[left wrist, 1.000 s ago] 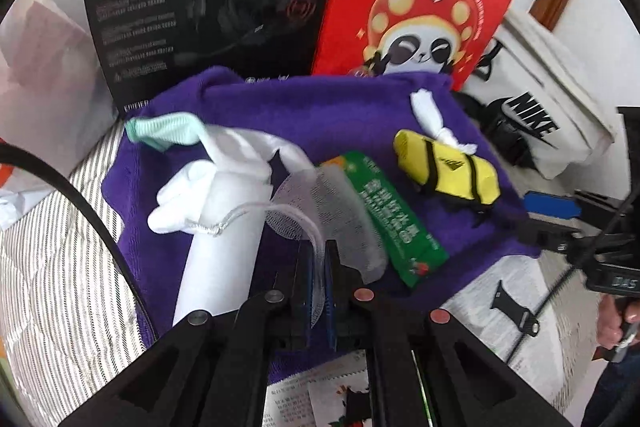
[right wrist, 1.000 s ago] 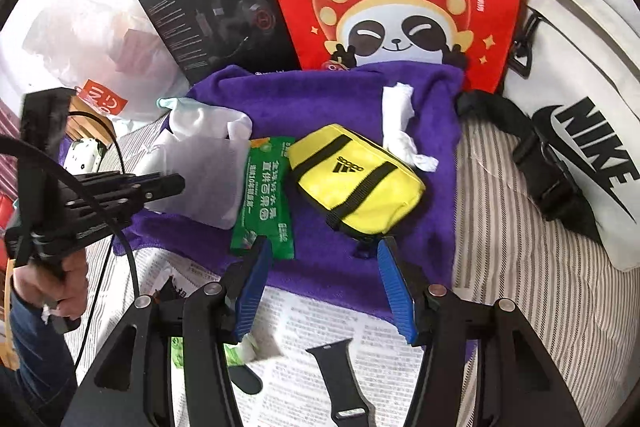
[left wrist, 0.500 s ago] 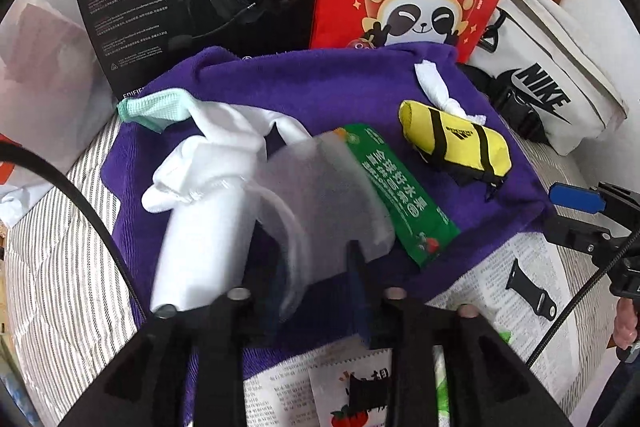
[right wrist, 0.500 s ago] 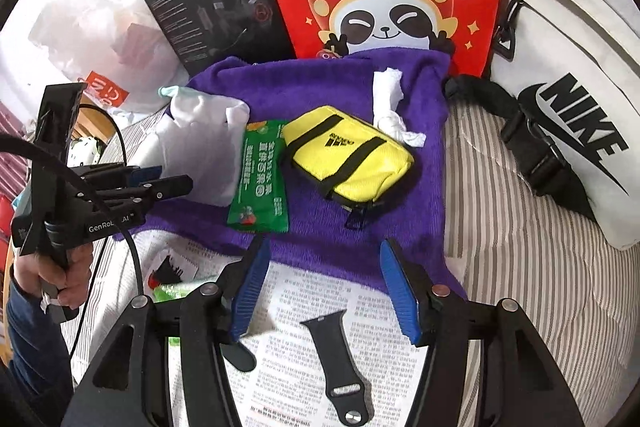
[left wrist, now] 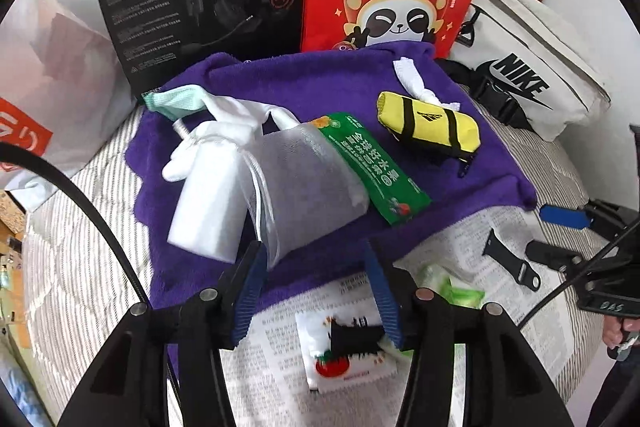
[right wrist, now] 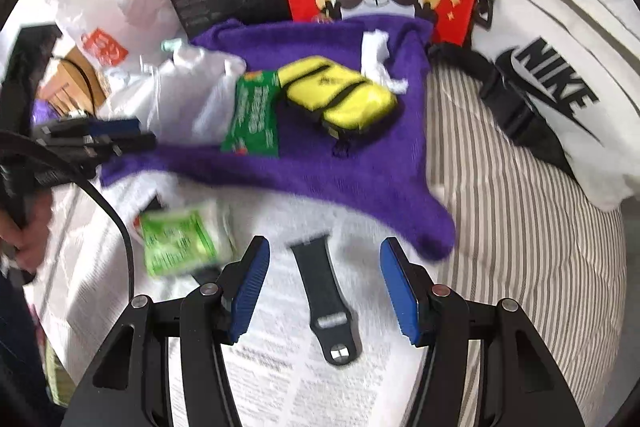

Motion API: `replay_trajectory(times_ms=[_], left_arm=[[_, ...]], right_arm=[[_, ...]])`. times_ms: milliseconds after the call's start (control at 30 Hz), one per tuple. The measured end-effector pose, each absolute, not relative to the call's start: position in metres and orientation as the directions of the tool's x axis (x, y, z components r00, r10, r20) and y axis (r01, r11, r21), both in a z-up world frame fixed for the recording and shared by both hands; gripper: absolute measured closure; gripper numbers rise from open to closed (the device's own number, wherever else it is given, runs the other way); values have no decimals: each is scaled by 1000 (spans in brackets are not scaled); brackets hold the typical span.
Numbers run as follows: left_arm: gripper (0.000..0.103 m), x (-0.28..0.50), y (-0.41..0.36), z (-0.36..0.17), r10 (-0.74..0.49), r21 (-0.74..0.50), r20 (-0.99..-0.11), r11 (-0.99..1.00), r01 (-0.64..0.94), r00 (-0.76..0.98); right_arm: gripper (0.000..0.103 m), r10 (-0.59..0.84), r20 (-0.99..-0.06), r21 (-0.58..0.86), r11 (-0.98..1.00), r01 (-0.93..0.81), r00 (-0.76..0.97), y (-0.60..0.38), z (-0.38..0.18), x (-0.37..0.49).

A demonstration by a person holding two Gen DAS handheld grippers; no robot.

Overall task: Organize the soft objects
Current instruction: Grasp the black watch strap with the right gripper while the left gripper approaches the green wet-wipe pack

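Purple towel point(left wrist: 340, 83) mid-frame already holds mesh pouch point(left wrist: 304, 183), green packet point(left wrist: 372, 163), yellow bag point(left wrist: 428, 127); both grippers, left gripper point(left wrist: 316, 291) and right gripper point(right wrist: 324, 287), gape empty, watch strap point(right wrist: 324, 303) left.

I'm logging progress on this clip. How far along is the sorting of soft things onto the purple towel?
Already on the purple towel: the mesh pouch, white sock, green packet, yellow pouch and tissue. In hand: nothing, since the left gripper and right gripper are both open. Left on the newspaper: a green wrapper and a watch strap.
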State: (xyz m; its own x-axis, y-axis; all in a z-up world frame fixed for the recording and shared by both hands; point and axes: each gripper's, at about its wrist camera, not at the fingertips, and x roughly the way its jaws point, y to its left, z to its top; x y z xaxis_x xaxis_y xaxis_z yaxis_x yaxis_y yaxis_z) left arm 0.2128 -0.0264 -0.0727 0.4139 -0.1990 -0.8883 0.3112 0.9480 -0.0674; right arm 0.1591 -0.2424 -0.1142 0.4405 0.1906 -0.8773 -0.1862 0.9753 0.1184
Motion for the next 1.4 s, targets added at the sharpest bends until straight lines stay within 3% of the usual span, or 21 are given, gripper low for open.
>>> replay_trajectory(times_ms=[367, 533, 567, 667, 1133, 1400], left_arm=[[51, 165, -7, -60, -216, -106, -868, 960, 257, 447], [51, 147, 3, -67, -209, -115, -868, 967, 227, 450], [51, 144, 6, -69, -214, -126, -869, 968, 218, 447], [51, 135, 12, -77, -217, -142, -873, 970, 198, 437], [51, 112, 25, -81, -257, -203, -859, 965, 166, 443], [51, 112, 7, -74, -311, -227, -844, 945, 235, 438]], right_arm=[[58, 134, -881, 25, 971, -240, 453, -233, -153, 146], [58, 135, -861, 5, 966, -258, 490, -231, -155, 146], [60, 138, -860, 10, 967, -255, 491, -232, -154, 146], [82, 137, -876, 10, 964, -266, 462, -231, -151, 146], [81, 113, -903, 15, 972, -234, 415, -224, -152, 141], [82, 150, -905, 79, 979, -189, 398, -235, -140, 135]])
